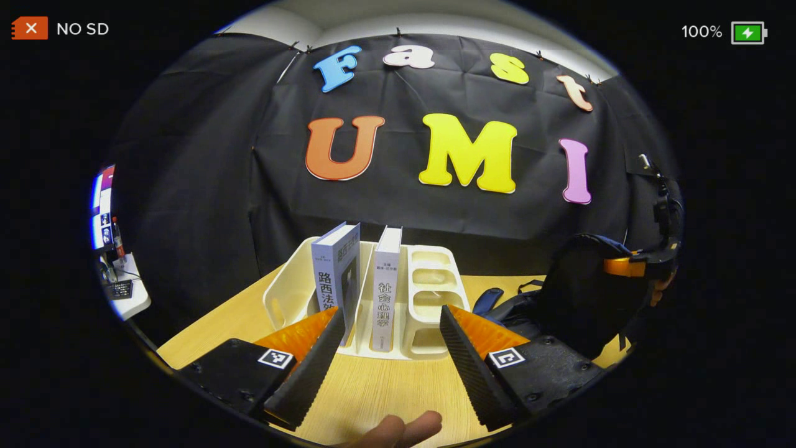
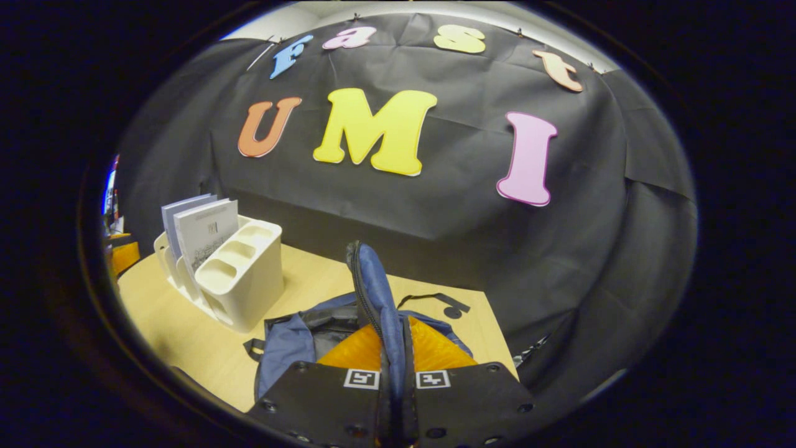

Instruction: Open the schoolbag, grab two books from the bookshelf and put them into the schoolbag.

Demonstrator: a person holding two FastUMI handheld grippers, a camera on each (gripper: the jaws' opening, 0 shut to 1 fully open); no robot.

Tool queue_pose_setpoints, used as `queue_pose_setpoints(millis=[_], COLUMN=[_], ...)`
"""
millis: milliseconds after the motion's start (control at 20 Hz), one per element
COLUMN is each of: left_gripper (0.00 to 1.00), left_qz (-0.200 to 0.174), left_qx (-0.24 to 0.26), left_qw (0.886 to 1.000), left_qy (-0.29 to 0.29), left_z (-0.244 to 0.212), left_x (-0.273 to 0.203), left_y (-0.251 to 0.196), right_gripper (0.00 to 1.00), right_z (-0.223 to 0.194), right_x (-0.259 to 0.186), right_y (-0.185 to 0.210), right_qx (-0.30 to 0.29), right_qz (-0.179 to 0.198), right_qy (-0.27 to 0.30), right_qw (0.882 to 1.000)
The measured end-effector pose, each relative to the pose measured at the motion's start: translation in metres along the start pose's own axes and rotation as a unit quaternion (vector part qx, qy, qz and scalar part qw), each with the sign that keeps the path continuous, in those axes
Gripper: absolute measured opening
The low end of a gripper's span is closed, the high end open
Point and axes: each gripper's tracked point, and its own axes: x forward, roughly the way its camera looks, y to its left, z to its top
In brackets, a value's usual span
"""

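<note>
I count two books (image 1: 336,283) (image 1: 385,289) upright in one bookshelf (image 1: 429,292) on my wooden counter (image 1: 385,389); left gripper (image 1: 392,348) jaws wide before it, right gripper (image 2: 393,373) jaws clamping the schoolbag (image 2: 373,292) flap beside it.

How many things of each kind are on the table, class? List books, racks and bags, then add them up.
Books: 2, the grey-blue book and the white book
Book racks: 1, the cream rack
Schoolbags: 1, the blue schoolbag, its flap pinched in the right tool
Total: 4
</note>
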Motion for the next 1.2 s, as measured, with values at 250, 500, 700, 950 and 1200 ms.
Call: queue_pose_setpoints(millis=[250,500,700,950,1200], left_gripper=[0.98,0.98,0.98,0.91,0.86], left_qz=[0.014,0.008,0.006,0.007,-0.006], left_qx=[0.032,0.039,0.056,0.071,0.077], left_qw=[0.998,0.993,0.986,0.961,0.935], left_qy=[0.046,0.109,0.160,0.266,0.347], left_z=[0.032,0.052,0.061,0.037,0.011], left_x=[0.057,0.107,0.147,0.171,0.176], left_y=[0.004,0.005,0.007,0.006,0.006], right_gripper=[0.07,0.07,0.07,0.07,0.07], right_z=[-0.002,-0.005,-0.010,-0.020,-0.023], right_x=[0.007,0.013,0.014,0.013,0.016], right_y=[-0.017,-0.026,-0.028,-0.032,-0.039], right_qx=[0.005,0.007,0.011,-0.013,-0.009], right_qz=[0.014,0.030,0.039,0.039,0.040], right_qy=[0.005,0.010,0.009,0.008,0.010], right_qw=[1.000,0.999,0.999,0.999,0.999])
